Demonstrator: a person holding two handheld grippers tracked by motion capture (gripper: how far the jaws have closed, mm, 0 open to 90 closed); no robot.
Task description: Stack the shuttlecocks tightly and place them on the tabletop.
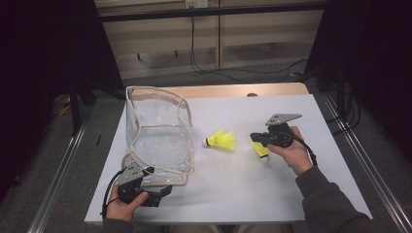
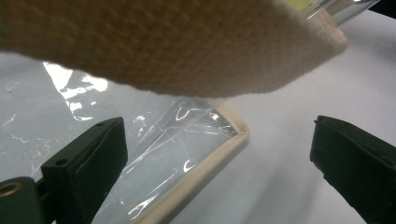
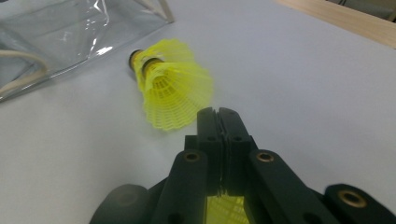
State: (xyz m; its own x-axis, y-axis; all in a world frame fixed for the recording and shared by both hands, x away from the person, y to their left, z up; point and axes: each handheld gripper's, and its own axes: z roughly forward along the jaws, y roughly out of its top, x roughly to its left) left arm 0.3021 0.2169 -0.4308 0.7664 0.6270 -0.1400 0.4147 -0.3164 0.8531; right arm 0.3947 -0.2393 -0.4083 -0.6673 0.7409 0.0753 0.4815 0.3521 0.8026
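— Where is the clear bag (image 1: 158,138)?
— On the left of the white worktop (image 1: 272,184), standing open, with a cream edge.
— And the left tongs (image 1: 163,191)?
— Spread wide, right by the bag's near corner.
— The right tongs (image 1: 253,137)?
— Pressed together, pinching a yellow shuttlecock (image 1: 261,150) (it hangs under them). Two more shuttlecocks (image 1: 221,140) lie between the bag and the right tongs.

I worked in what looked like a lab: a white-topped table (image 1: 272,194) between metal rails (image 1: 58,170), dark curtains (image 1: 39,48) around, cables (image 1: 214,68) across the floor.
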